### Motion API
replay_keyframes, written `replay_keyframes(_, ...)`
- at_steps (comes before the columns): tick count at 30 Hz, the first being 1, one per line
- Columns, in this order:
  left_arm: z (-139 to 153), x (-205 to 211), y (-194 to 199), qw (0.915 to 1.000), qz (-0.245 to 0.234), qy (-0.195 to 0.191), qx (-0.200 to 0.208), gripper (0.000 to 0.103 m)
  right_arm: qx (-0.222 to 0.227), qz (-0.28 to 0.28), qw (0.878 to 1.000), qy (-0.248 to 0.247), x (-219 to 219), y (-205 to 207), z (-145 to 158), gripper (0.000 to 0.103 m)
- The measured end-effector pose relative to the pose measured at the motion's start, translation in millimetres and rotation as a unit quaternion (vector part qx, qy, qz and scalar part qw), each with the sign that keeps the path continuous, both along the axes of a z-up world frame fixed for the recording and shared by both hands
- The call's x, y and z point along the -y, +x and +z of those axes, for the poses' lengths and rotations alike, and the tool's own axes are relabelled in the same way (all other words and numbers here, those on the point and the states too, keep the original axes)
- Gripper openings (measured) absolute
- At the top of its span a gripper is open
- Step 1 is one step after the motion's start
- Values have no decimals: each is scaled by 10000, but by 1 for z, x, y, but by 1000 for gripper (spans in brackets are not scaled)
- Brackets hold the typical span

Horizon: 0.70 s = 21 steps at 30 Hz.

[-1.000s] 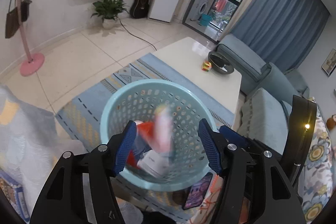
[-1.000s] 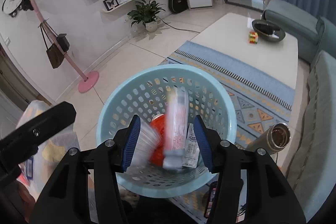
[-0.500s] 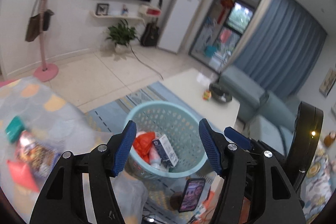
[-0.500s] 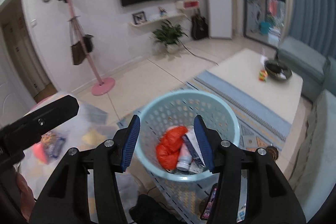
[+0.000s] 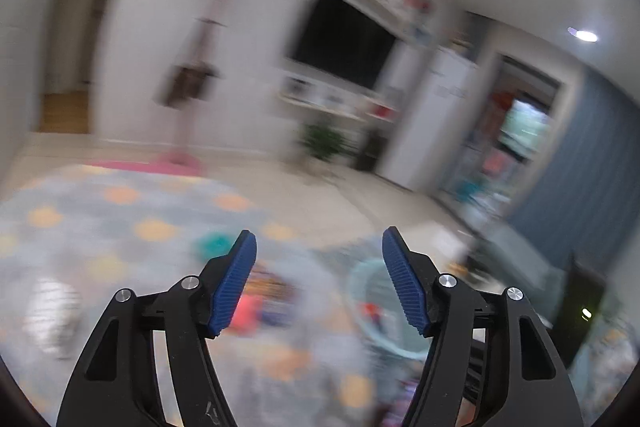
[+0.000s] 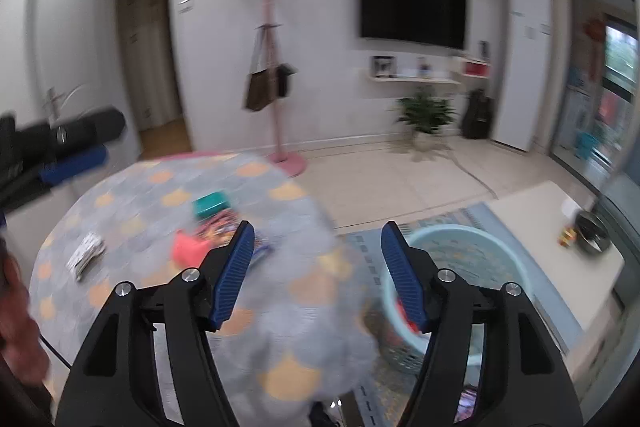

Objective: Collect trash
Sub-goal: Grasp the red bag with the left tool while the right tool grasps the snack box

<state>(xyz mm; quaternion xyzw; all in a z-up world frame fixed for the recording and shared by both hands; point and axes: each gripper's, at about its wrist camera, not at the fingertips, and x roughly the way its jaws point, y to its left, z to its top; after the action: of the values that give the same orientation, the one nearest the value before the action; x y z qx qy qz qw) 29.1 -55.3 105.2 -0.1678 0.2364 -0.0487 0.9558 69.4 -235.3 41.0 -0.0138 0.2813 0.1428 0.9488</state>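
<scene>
Several pieces of trash lie on the round table's grey, orange-spotted cloth (image 6: 132, 227): a teal box (image 6: 210, 203), a red packet (image 6: 188, 249), a colourful wrapper (image 6: 218, 227) and a crumpled white wrapper (image 6: 86, 255). On the floor to the right stands the light-blue basket (image 6: 460, 239), with red trash inside. My right gripper (image 6: 316, 239) hovers over the table edge, its jaws opening with nothing between them. My left gripper (image 5: 318, 247) is likewise opening and empty, and it shows at the far left (image 6: 104, 139) of the right wrist view. The left wrist view is blurred, with the teal box (image 5: 214, 245) and basket (image 5: 360, 291) faint.
A pink coat stand (image 6: 276, 75) with hanging bags rises behind the table. The white coffee table (image 6: 536, 211) with a dark bowl (image 6: 592, 229) stands right of the basket, on a blue rug (image 6: 476, 215). A person's hand (image 6: 16, 307) is at the left edge.
Both grippers rose from over the basket and swung left toward the table. The trash that was falling between the jaws now lies in the basket. Both sets of jaws stand wider.
</scene>
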Motion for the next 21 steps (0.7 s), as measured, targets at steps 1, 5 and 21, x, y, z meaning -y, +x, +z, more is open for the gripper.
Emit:
replay_keyframes(1, -1, -12, -3, 9993, 351, 141, -17, 67, -36, 131, 9999, -44, -9, 3, -4, 65)
replay_keyframes(5, -14, -46, 0, 9932, 1079, 331, -272, 68, -310, 694, 9969, -216, -42, 23, -28, 65)
replay_keyframes(21, -131, -20, 70, 9861, -182, 273, -1628, 78, -1153, 1054, 9877, 46, -54, 78, -93, 65)
